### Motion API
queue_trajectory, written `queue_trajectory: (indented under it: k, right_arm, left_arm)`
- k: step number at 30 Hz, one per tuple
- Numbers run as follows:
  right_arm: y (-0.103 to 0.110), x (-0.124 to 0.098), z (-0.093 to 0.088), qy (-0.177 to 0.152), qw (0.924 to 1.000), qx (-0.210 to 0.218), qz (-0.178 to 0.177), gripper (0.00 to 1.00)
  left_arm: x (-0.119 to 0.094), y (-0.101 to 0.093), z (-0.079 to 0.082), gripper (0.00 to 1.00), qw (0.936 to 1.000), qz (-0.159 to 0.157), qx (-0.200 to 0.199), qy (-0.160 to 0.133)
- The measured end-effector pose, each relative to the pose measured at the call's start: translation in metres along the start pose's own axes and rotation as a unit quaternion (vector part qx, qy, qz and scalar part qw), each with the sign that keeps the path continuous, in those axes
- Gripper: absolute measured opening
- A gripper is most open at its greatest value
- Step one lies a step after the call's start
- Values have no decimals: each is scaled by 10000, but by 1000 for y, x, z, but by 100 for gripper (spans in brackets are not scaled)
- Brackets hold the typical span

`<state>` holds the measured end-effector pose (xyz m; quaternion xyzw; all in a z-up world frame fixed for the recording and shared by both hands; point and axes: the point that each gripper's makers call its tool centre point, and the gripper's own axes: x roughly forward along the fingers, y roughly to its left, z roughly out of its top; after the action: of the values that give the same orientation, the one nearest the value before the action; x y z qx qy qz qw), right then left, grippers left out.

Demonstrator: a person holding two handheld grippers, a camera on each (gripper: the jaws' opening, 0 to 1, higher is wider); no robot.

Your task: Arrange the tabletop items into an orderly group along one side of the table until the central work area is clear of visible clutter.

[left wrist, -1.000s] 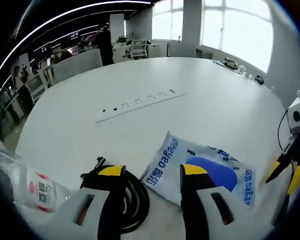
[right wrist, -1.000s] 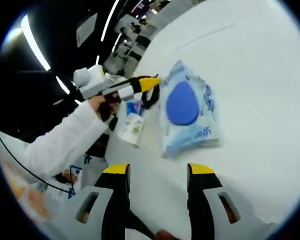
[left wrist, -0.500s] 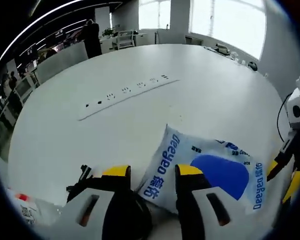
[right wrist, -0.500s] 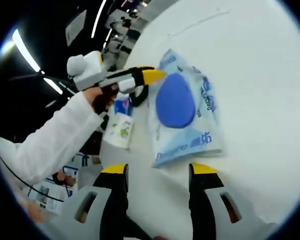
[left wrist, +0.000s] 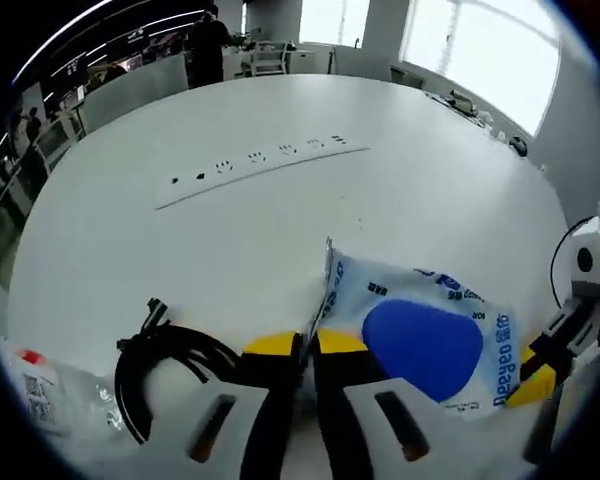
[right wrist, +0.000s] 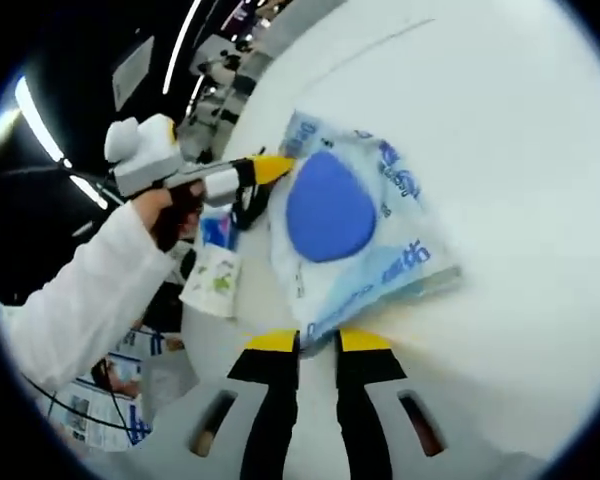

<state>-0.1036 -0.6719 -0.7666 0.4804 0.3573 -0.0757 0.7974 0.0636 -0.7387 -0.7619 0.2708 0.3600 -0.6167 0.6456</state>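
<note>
Wipes pack [left wrist: 420, 340], soft crinkled plastic with a blue oval lid, lies flat on the white table [left wrist: 280, 220], pinched at opposite edges by the left gripper [left wrist: 308, 345] and right gripper [right wrist: 318, 340], beside a black cable coil [left wrist: 165, 370] and, in the right gripper view, a white sleeve [right wrist: 80, 300].

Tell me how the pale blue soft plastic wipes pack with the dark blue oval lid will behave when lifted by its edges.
The pale blue soft plastic wipes pack will probably sag: its film edge crumples where the left gripper pinches it. The right gripper clamps the opposite edge, so it should lift fairly level.
</note>
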Motion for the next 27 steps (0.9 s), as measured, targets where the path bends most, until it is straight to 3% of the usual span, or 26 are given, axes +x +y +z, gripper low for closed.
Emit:
queue_trajectory:
  k: [3,7,13,17,19,21,22,24,27]
  right_arm:
    - [-6,-12,15,-389,9984,401,12,2]
    - [-17,-39,34,-818,9958,400,-73,0]
    - [-33,-87,47,-1276,9915,121,-206,0]
    - [-39,-106,41,-1327,9904,-62,-374,0]
    - [-45,-116,39,-1381,9891,-119,-488,0]
    - [-52,-121,38,-1421,9886,0,-503,0]
    - [-52,-124,33,-1428,9884,259,-442,0]
    - [-58,-126,30,-1434,9883,223,-465,0]
    - [-67,-127,19,-1260,9884,-245,-805,0]
  left_arm:
    - [-11,0,-2,0,9998,41,-213,49]
    - [-27,-9,2,0,9964,-84,-831,-168]
    - [-54,-44,-2,0,9926,-303,-1112,-382]
    - [-62,-69,-12,0,9923,-396,-1054,-508]
    - [-67,-81,-15,0,9882,-549,-1306,-590]
    - [-71,-88,-16,0,9847,-634,-1477,-673]
    - [-73,-93,-20,0,9842,-659,-1491,-688]
    - [-73,-101,-27,0,9850,-647,-1446,-682]
    - [-73,-114,-37,0,9863,-618,-1382,-652]
